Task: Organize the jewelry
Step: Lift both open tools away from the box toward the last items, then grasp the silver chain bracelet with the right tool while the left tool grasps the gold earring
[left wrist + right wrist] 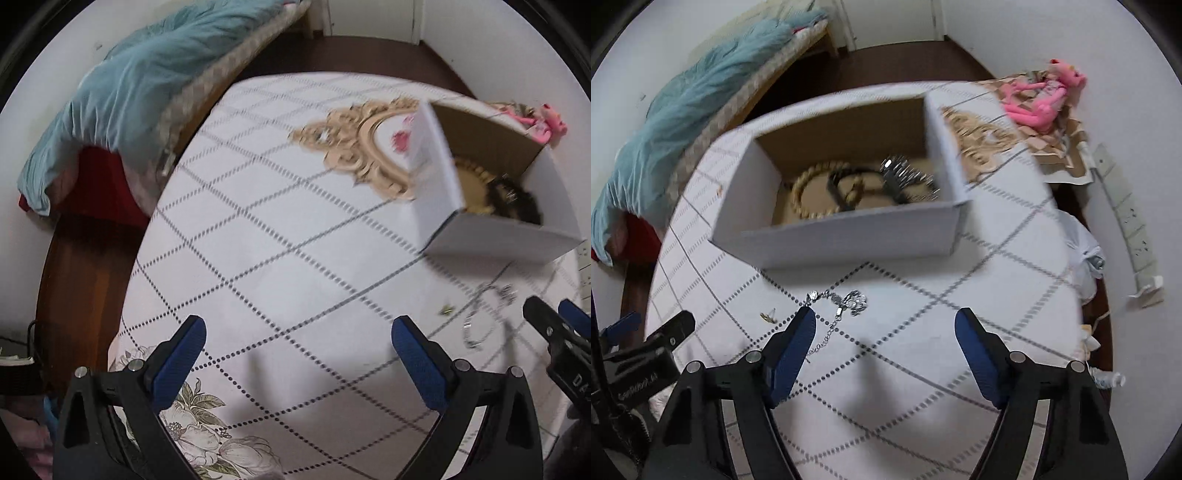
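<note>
- My left gripper (297,341) sits with its blue-padded fingers spread wide and nothing between them, hovering over a bare stretch of the white bench cloth with its dotted grey diamond grid (258,240).
- From that gripper, the thin silver chain necklace with sparkly pendants (487,314) lies well off to the right, just in front of my other gripper's tip, so I judge the left arm the poorer choice for it.
- A tiny gold-coloured earring-like piece (768,316) rests on the cloth just left of the chain; it is too small for me to name for certain.
- The chain itself (836,308) lies close ahead of my right gripper (886,325), whose fingers are also parted and empty. Its tail runs back beside the left fingertip, the pendant cluster sits further forward, so the long axis runs roughly along my line of reach, left of centre between the fingers.
- I reckon the pick calls for a small shift left so the chain falls between the pads.
- Beyond it stands the open white cardboard box with a brown inside (849,236), near the chain. It holds a loop of pale wooden beads (807,192), a dark band (842,188) and a glittering silver piece (905,173).
</note>
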Tool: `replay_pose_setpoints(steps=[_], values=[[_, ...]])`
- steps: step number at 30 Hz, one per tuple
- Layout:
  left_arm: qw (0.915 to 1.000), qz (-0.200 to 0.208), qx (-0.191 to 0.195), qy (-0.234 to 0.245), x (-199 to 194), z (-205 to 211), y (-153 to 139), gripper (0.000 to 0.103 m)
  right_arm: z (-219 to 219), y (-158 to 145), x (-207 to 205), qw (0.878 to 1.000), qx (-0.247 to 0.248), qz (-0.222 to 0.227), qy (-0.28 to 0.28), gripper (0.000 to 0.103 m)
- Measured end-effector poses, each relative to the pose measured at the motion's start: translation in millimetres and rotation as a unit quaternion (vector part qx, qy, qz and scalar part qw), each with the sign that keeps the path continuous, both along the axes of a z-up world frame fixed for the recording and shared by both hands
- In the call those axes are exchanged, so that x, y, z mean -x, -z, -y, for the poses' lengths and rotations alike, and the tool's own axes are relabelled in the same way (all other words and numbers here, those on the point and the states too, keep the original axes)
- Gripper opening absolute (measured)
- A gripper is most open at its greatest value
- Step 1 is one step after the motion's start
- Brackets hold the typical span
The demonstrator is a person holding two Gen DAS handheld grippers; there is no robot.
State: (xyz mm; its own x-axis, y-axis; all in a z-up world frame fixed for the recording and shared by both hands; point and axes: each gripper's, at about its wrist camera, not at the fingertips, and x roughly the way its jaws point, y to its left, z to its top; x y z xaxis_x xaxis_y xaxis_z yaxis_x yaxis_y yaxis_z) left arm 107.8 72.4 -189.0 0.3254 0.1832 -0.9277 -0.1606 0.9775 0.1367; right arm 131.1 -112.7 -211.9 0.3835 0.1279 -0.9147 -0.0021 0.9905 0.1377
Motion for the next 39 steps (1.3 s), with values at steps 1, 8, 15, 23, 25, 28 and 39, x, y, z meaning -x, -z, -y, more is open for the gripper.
replay_pose_setpoints(steps=[1, 8, 15, 23, 25, 28, 39], values=[[1.0000, -0.003, -0.002, -0.002, 0, -1, 3, 0.102, -7, 8, -2, 1.000, 0.007, 0.003, -0.007, 0.075], [0.9999, -0.013, -0.011, -0.001, -3, -9, 18, 0.102, -34, 27, 0, 0.997, 0.072, 0.028, -0.021, 0.059], [0.9996, -0.018, 0.008, 0.019, -6, 9, 25, 0.102, -16, 20, 7, 0.997, 0.062, 0.034, -0.015, 0.004], [0.9949, 0.002, 0.064, 0.078, -8, 59, 26, 0.102, 53, 3, 27, 0.997, 0.036, 0.038, 0.057, 0.004], [0.9933, 0.011, 0.069, 0.093, -9, 72, 27, 0.095, 63, 5, 31, 0.997, 0.036, 0.033, 0.066, 0.004], [0.9920, 0.013, 0.067, 0.107, -9, 84, 29, 0.062, 73, 10, 35, 0.996, 0.036, 0.028, 0.075, 0.004], [0.9876, 0.039, 0.074, 0.133, -5, 90, 25, 0.006, 72, 11, 38, 0.996, 0.031, 0.029, 0.081, 0.004]])
